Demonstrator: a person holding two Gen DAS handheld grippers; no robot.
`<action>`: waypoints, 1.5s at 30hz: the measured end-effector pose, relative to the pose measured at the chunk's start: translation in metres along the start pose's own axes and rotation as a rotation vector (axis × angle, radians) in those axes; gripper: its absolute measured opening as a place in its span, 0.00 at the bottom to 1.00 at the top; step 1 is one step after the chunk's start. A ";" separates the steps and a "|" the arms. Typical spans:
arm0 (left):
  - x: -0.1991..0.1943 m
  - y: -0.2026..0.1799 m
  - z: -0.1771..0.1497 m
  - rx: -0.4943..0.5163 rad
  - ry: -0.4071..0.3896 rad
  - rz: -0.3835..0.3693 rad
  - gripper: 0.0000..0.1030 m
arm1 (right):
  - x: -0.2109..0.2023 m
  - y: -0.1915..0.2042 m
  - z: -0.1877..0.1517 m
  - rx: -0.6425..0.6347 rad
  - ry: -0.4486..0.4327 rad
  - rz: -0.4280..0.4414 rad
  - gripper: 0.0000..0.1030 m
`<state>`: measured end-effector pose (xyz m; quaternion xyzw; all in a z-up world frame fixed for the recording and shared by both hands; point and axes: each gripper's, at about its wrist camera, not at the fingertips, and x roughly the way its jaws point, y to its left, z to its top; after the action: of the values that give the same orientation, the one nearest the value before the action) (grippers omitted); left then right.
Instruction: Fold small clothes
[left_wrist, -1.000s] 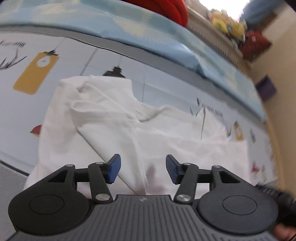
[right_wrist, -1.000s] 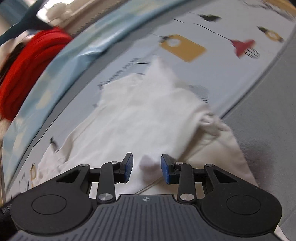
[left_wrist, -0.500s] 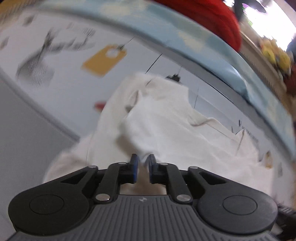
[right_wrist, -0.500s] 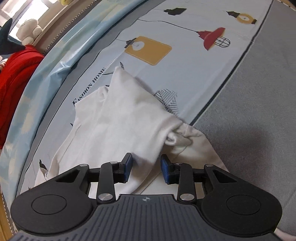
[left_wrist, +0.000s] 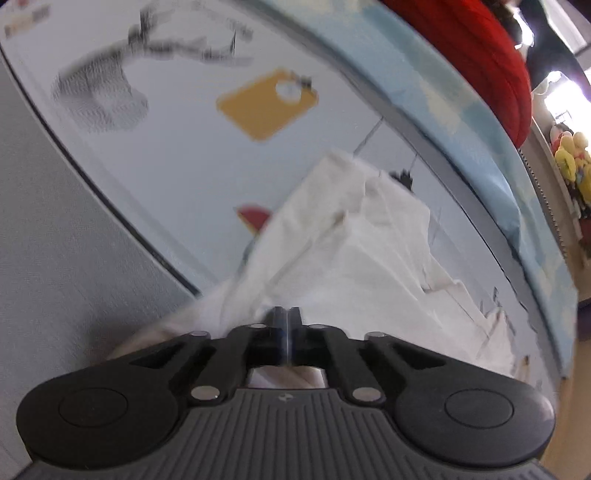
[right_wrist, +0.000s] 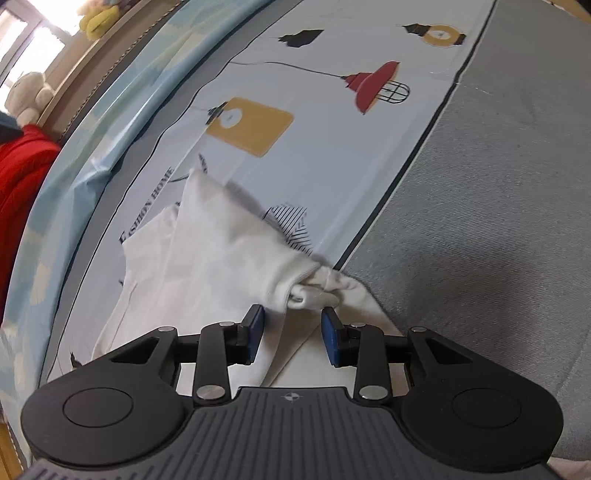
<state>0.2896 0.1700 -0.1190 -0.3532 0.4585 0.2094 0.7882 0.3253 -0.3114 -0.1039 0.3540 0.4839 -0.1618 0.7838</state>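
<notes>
I'm working in a home, most likely a bedroom. I see a printed bedsheet (right_wrist: 332, 155) with lamp motifs and the words "FASHION HOME", spread over a grey mattress (right_wrist: 498, 229). A red knitted garment (left_wrist: 476, 55) lies beyond it, and stuffed toys (left_wrist: 570, 158) sit on a ledge near a bright window (right_wrist: 33, 48).

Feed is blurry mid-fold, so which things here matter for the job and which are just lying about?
In the job:
white garment
left hand-held gripper, shut on it
right hand-held gripper, open

Lying about:
printed sheet
red blanket
stuffed toys
</notes>
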 end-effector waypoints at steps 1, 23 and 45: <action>-0.011 -0.003 0.001 0.027 -0.053 0.011 0.00 | 0.000 0.000 0.001 0.007 0.002 0.000 0.35; 0.015 -0.014 0.024 0.183 -0.011 -0.071 0.24 | -0.017 0.013 0.009 -0.046 -0.137 0.203 0.40; 0.016 -0.006 0.024 0.178 0.116 -0.060 0.07 | 0.021 -0.006 0.010 0.032 -0.062 -0.080 0.44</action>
<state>0.3148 0.1843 -0.1230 -0.3069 0.5095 0.1234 0.7944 0.3384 -0.3214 -0.1220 0.3416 0.4703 -0.2115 0.7857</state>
